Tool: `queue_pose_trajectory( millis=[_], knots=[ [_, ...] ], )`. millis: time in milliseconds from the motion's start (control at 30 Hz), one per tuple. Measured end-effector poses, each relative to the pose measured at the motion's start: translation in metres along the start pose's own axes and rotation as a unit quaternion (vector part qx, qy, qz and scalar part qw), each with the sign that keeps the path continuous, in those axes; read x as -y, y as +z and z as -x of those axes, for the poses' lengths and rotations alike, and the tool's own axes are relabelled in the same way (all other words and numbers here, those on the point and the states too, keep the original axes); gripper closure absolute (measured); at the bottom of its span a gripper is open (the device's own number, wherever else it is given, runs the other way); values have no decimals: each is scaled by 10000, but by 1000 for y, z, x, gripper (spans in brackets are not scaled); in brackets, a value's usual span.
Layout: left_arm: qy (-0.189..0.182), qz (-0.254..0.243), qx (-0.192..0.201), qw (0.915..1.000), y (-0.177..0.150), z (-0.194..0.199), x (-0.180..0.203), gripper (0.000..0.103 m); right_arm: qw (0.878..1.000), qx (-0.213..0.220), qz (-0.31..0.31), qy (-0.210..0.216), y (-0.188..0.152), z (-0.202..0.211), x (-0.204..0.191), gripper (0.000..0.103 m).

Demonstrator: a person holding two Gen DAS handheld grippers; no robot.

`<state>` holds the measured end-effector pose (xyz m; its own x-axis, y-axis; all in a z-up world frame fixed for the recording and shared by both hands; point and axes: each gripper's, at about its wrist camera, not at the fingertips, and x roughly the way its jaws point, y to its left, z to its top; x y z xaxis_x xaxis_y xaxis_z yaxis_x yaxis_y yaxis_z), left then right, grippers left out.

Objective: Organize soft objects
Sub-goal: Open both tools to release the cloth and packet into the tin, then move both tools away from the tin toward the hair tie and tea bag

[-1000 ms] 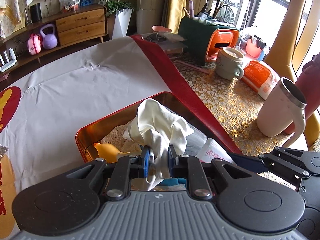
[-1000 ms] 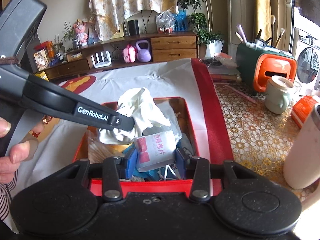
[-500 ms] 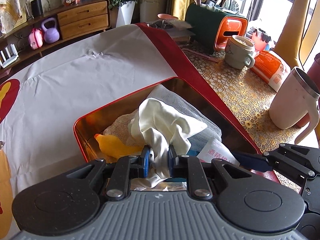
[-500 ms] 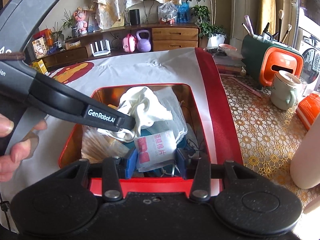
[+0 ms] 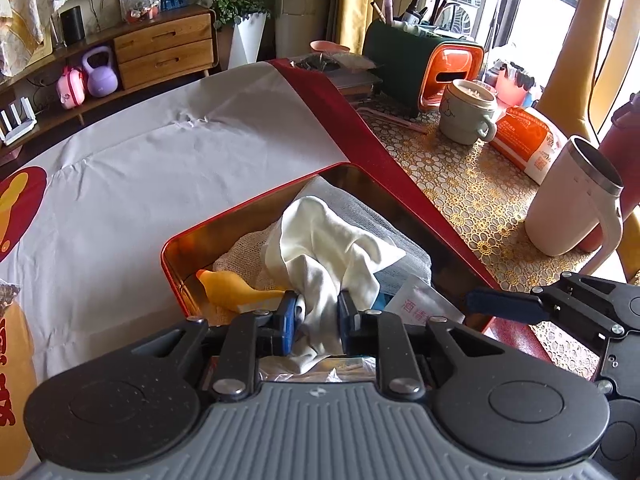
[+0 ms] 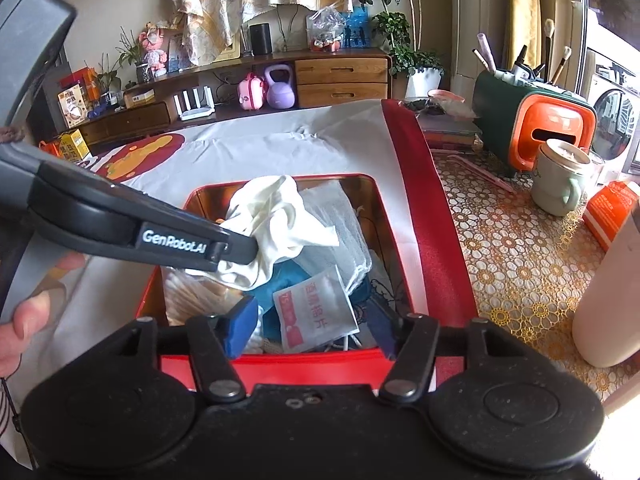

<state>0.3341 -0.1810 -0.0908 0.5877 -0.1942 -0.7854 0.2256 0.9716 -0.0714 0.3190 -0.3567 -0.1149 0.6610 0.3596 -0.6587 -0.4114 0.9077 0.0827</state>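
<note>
A red tin box (image 5: 256, 206) (image 6: 400, 240) with a gold inside sits on a white and red cloth. It holds a cream-white cloth (image 5: 328, 240) (image 6: 276, 216), white mesh gauze (image 6: 340, 220), a yellow rubber piece (image 5: 228, 284), a teal item and a white wipe sachet (image 6: 314, 308) (image 5: 420, 306). My left gripper (image 5: 318, 314) (image 6: 240, 248) is shut on the cream-white cloth and holds it over the box. My right gripper (image 6: 306, 322) is open, its blue pads either side of the sachet at the box's near wall.
To the right on a gold patterned mat stand a white steel-rimmed mug (image 5: 572, 200), a pale green lidded cup (image 5: 468, 112) (image 6: 560, 180), an orange packet (image 5: 528, 140) and a green and orange brush holder (image 5: 424, 64). A wooden sideboard (image 6: 340, 76) stands behind.
My right gripper has opened and let go of the sachet, which now lies in the box. My left gripper keeps its hold on the cream cloth and has drawn back slightly.
</note>
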Motion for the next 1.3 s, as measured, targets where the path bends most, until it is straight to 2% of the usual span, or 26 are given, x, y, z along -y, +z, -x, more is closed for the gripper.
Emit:
queue_pose_trajectory(
  millis=[233, 300, 333, 367, 533, 800, 933, 1100, 1167, 1300],
  knots=[
    [-16, -35, 92, 9999, -4, 16, -1, 72, 9999, 55, -53, -76, 1, 13, -2, 39],
    [-35, -16, 156, 9999, -5, 22, -1, 61, 9999, 76, -76, -79, 1, 18, -3, 39],
    [-42, -6, 182, 9998, -5, 25, -2, 45, 9999, 88, -92, -90, 2, 20, -3, 39],
    [-56, 1, 207, 9998, -5, 29, -2, 38, 9998, 102, -112, -109, 2, 22, -3, 38],
    [-140, 29, 441, 9989, -9, 50, -5, 38, 9996, 215, -165, -92, 4, 38, -7, 33],
    [-150, -21, 660, 9977, -22, 88, -13, 34, 9994, 332, -102, -29, 4, 63, -26, 19],
    [-186, 47, 734, 9971, -31, 108, -23, 28, 9991, 409, -86, 32, 4, 74, -38, 15],
    [-159, 100, 847, 9962, -44, 133, -38, 27, 9987, 482, -42, 181, 4, 85, -57, 11],
    [-134, 127, 888, 9959, -49, 143, -45, 21, 9984, 512, -2, 255, 5, 89, -66, 10],
    [-144, 200, 979, 9949, -61, 163, -62, 20, 9977, 550, 40, 399, 7, 94, -84, 5]
  ],
)
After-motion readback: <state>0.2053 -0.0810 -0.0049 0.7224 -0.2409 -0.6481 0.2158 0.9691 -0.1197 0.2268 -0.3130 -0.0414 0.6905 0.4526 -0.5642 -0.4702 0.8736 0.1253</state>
